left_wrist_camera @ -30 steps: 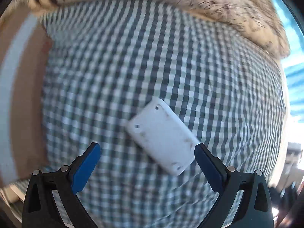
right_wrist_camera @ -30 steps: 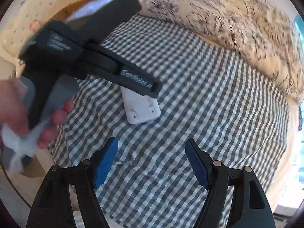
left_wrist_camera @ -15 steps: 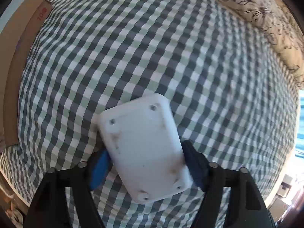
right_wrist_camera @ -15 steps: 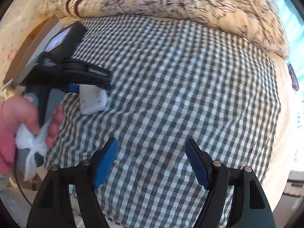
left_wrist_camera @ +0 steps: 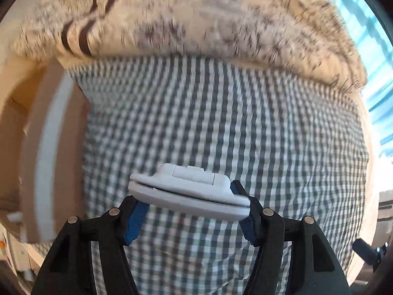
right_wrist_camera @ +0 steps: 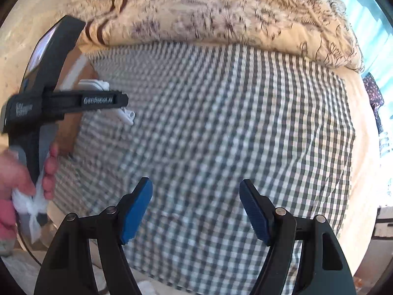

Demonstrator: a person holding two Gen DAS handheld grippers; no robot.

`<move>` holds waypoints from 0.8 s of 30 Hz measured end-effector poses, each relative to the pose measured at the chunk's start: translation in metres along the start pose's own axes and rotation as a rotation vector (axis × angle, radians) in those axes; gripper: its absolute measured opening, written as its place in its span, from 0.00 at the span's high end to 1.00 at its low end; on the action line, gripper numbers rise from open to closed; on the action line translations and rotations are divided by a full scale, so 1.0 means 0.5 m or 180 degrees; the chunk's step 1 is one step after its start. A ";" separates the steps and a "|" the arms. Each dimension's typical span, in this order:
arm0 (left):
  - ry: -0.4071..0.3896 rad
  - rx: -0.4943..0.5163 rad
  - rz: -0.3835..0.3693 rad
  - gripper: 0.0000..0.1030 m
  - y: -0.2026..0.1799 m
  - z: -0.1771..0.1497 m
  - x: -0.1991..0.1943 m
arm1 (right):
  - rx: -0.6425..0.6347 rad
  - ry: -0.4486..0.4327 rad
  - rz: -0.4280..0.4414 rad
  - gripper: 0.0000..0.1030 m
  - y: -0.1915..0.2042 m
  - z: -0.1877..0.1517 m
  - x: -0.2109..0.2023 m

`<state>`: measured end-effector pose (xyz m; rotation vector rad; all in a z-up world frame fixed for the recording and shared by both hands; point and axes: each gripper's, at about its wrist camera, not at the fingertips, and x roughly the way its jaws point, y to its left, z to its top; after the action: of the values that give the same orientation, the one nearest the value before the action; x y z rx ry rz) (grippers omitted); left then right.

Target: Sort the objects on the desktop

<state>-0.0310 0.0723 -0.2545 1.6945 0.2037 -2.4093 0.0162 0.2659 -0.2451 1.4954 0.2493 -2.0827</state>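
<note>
White case (left_wrist_camera: 189, 194) between blue pads (left_wrist_camera: 134, 221) of black left gripper (left_wrist_camera: 190, 217), green-white checked cloth (left_wrist_camera: 245, 135) beyond, cream blanket (left_wrist_camera: 196, 17) with brown stripes farther.

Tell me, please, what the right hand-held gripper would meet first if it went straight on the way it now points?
The right hand-held gripper is open and empty. Straight ahead lies only the checked cloth, so it would probably meet that first; beyond is the floral quilt. Depth is unclear. The white case sits off to its left.
</note>
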 end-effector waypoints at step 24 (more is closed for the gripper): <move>-0.0762 0.0145 0.0115 0.36 0.446 0.055 -0.280 | 0.0127 -0.0677 -0.0019 0.28 0.403 0.114 -0.151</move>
<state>0.0416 -0.1400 -0.1142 1.3966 0.0830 -2.5792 0.0949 0.0983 -0.1218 1.2831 0.1319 -2.2423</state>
